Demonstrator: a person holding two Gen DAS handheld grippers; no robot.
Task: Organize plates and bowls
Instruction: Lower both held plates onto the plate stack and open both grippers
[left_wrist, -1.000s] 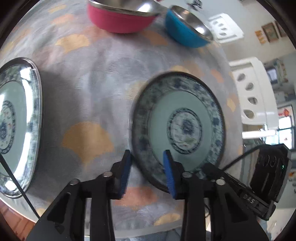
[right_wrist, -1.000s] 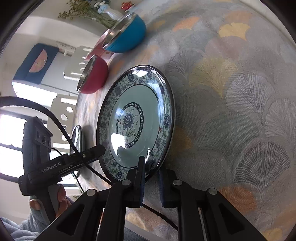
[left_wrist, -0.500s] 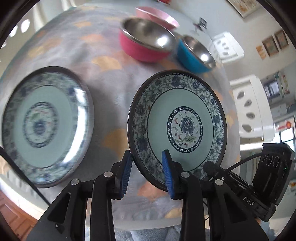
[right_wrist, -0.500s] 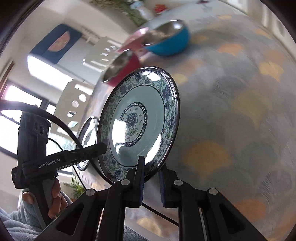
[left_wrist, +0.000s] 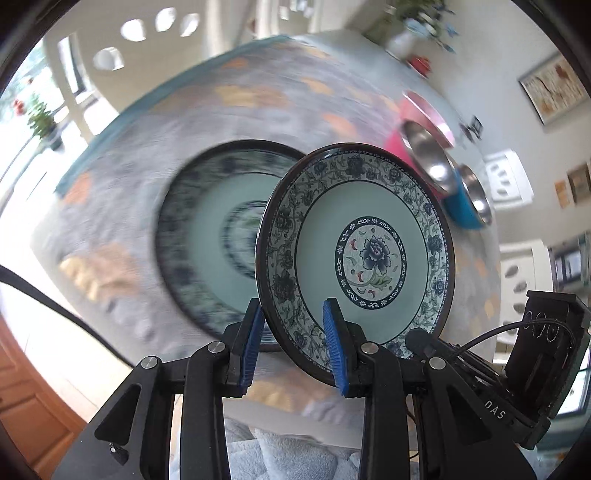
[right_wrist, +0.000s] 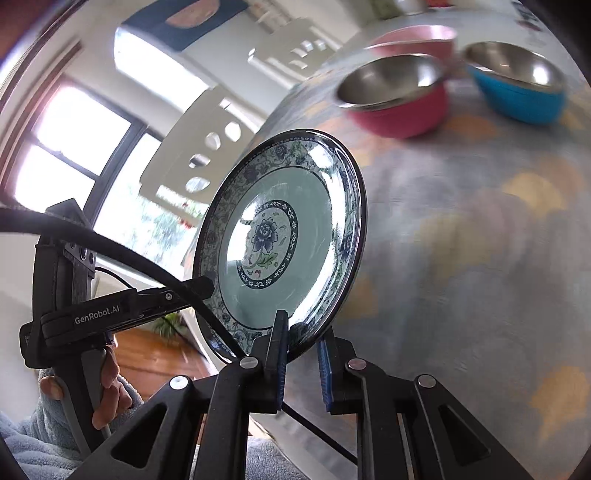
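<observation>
The right claw (right_wrist: 299, 343) is clamped on the lower rim of a flowered plate (left_wrist: 369, 251), which hangs in the air, tipped almost upright. The left claw (left_wrist: 293, 339) straddles the same rim with its blue pads well apart, and I cannot tell whether it is pinching or only bracketing. A second plate (left_wrist: 207, 240) lies flat on the table (left_wrist: 129, 166). The raised one is above its near edge and just to one side.

The grip worries me: glazed rim, small pads, all the weight above them. A quick swing could make the plate pivot or slip out and crack on the flat one. Set down off-centre, it might skid away. The red bowl (right_wrist: 399, 107) and blue bowl (right_wrist: 517, 92) sit well beyond the flat plate and look safe.
</observation>
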